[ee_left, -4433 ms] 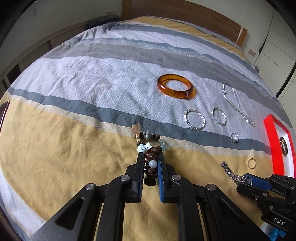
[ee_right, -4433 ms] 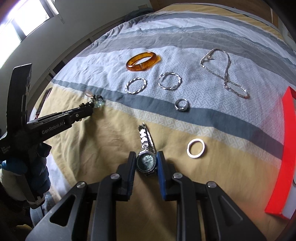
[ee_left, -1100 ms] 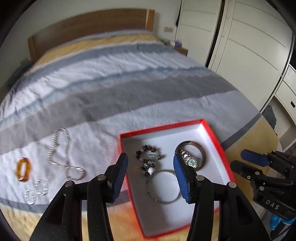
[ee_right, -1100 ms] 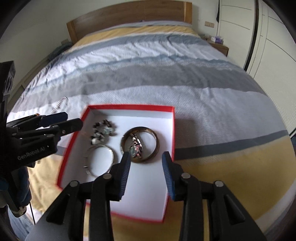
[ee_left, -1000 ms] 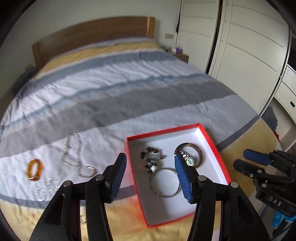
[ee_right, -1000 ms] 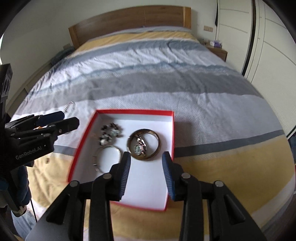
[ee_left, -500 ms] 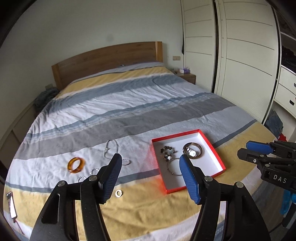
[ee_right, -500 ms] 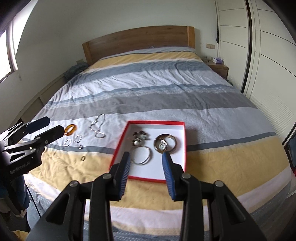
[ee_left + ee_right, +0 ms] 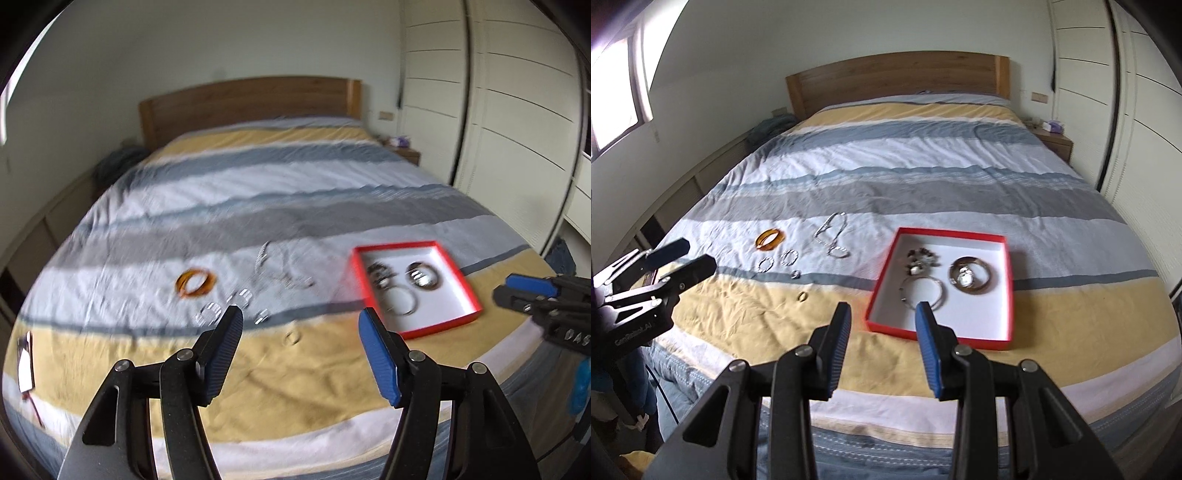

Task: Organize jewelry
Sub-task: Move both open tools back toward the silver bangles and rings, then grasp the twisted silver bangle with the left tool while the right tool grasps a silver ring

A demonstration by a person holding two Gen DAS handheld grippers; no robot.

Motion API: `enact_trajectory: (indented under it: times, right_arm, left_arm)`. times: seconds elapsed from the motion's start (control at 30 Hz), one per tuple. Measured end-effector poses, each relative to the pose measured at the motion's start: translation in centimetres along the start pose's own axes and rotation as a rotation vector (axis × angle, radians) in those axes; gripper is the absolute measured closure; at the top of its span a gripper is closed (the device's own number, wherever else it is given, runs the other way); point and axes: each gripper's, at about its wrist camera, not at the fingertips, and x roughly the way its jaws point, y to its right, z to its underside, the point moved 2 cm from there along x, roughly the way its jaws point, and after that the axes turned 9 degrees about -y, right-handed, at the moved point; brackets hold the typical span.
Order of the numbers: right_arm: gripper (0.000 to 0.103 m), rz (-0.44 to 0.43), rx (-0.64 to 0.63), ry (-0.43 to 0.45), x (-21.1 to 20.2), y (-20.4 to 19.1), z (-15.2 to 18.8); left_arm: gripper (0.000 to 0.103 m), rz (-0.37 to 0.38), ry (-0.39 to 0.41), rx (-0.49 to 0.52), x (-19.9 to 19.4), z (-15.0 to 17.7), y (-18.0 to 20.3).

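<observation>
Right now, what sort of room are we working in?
Most likely a home bedroom. The jewelry lies on a striped duvet covering a bed with a wooden headboard, a small nightstand stands beside it, and tall white wardrobe doors line the right-hand wall.

We look from both wrists down the length of the bed [image 9: 923,177] toward the headboard [image 9: 897,79], from above its foot and well back. Our left view sits further left, blurred, with the box [image 9: 463,284] to its right; our right view faces the box [image 9: 1006,284] nearly head-on. Both share the box, bedspread and headboard [image 9: 243,103], and each catches the other gripper at its edge.
</observation>
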Motion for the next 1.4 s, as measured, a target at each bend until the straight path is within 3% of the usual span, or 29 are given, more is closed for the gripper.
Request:
enact_trajectory:
  times: [0.2,0.37,0.9,1.27,1.4]
  right_arm:
    - [0.068,-0.051,-0.052,-0.055,3.8,-2.6,-0.8]
    - [0.068,-0.097,-0.097,-0.116,8.0,-4.9,-1.5]
    - [0.068,-0.227,-0.183,-0.305,21.7,-9.7,-2.7]
    - [0.068,-0.232,-0.237,-0.352,25.8,-11.3,-2.7]
    - [0.068,-0.229,-0.245,-0.353,26.4,-11.4,-2.7]
  left_arm:
    - [0.039,-0.031,-0.08,-0.095,3.3,3.0,-6.6]
    - [0.039,-0.031,-0.134,-0.149,6.1,3.9,-9.8]
    - [0.045,0.003,-0.266,-0.207,17.0,3.0,-13.8]
    - [0.047,-0.004,-0.269,-0.237,21.4,0.6,-16.3]
    - [0.053,0.011,-0.285,-0.251,23.1,0.2,-16.9]
